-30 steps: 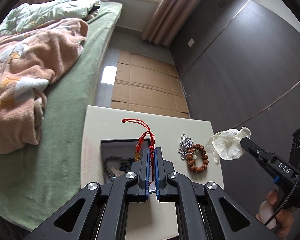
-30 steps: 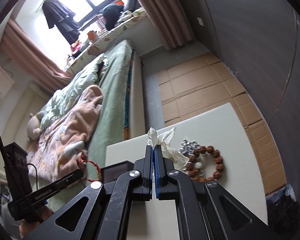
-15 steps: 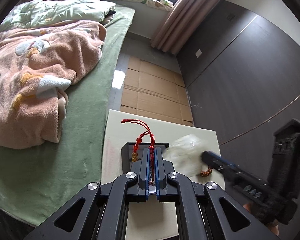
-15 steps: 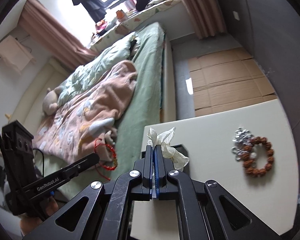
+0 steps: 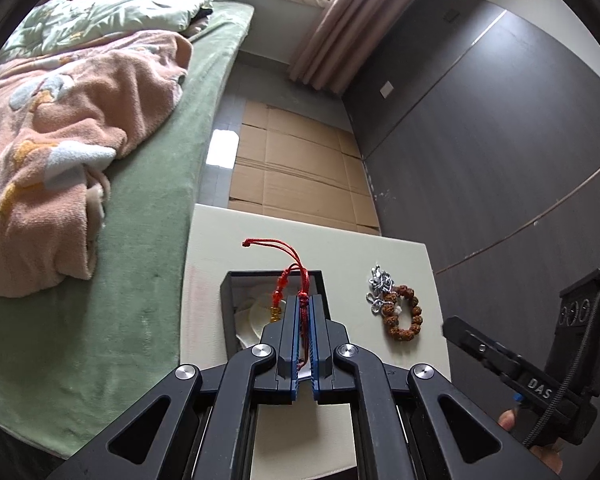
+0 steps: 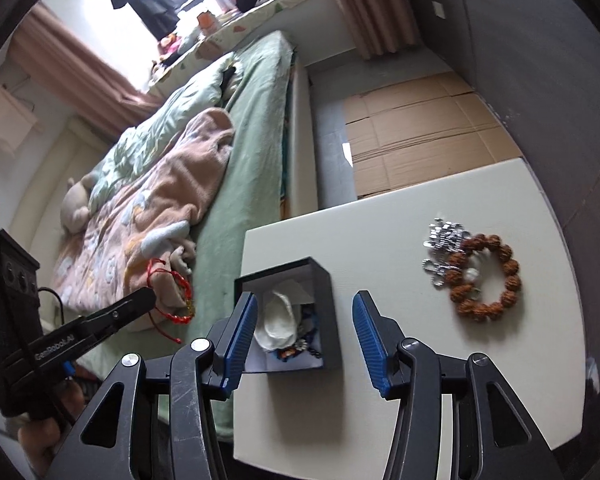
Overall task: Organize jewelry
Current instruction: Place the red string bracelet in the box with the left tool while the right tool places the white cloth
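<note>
Two grippers work over the white table [image 6: 400, 360]. Low in the frame, the right gripper [image 6: 304, 336] has just been opening, empty, above the black box [image 6: 326, 300] holding a white pouch [image 6: 276, 320]. The left gripper [image 5: 304, 328] pinches a red cord bracelet [image 5: 296, 276]. Farther right lie wooden beads [image 6: 488, 276] touching a silver chain [image 6: 444, 240].

I see bare tabletop [image 6: 388, 248] between the black box [image 6: 326, 300] and the wooden bead bracelet [image 6: 486, 276]; nothing blocks the box's open top.
</note>
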Demonstrator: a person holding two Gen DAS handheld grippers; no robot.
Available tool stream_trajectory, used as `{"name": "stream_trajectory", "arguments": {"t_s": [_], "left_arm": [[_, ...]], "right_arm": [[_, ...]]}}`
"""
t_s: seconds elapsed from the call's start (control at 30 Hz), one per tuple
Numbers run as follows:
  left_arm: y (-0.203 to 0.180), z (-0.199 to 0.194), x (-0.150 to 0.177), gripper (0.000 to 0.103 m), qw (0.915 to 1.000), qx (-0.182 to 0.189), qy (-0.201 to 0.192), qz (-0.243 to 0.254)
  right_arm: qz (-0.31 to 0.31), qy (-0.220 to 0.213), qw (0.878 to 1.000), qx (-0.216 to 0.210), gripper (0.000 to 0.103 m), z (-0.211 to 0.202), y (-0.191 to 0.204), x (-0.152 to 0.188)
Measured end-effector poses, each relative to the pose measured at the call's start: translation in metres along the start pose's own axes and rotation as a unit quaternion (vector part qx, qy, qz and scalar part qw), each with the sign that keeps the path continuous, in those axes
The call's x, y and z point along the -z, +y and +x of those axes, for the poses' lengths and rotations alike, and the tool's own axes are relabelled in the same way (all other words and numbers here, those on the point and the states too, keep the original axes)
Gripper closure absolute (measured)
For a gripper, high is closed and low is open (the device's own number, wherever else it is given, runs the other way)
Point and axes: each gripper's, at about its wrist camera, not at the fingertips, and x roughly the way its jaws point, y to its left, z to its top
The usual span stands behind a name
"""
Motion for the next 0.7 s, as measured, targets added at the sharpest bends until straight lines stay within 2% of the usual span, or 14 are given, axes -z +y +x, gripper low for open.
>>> {"name": "stream_trajectory", "arguments": {"t_s": [0.3, 0.4, 0.47, 0.53, 0.6, 0.63, 0.67, 0.7], "left_arm": [[-0.024, 0.031, 0.006, 0.099, 0.9994, 0.007, 0.03, 0.015], [-0.022, 0.047, 0.007, 0.099, 0.9991, -0.011, 0.035, 0.022], [-0.016, 0.065, 0.01, 0.098, 0.9974, -0.021, 0.065, 0.02], [-0.003, 0.079, 0.013, 0.098, 0.9945, -0.048, 0.093, -0.002], [0.004, 0.081, 0.016, 0.097, 0.9949, -0.043, 0.09, -0.019], [0.005, 0.082, 0.018, 0.088, 0.9947, -0.045, 0.09, -0.016], [0.003, 0.082, 0.019, 0.07, 0.9949, -0.046, 0.089, -0.011], [0.002, 0.081, 0.02, 0.061, 0.9952, -0.045, 0.086, -0.009]], "right_arm": [[0.044, -0.023, 0.999, 0.004, 0.053, -0.028, -0.046, 0.02], [0.054, -0.025, 0.998, 0.008, 0.053, -0.033, -0.058, 0.026], [0.06, -0.028, 0.998, 0.008, 0.053, -0.037, -0.065, 0.031], [0.062, -0.029, 0.998, 0.009, 0.053, -0.039, -0.068, 0.036], [0.062, -0.03, 0.998, 0.008, 0.053, -0.042, -0.071, 0.042], [0.063, -0.031, 0.998, 0.007, 0.053, -0.043, -0.072, 0.046], [0.063, -0.033, 0.997, 0.007, 0.053, -0.044, -0.073, 0.048], [0.063, -0.035, 0.997, 0.006, 0.053, -0.044, -0.073, 0.051]]}}
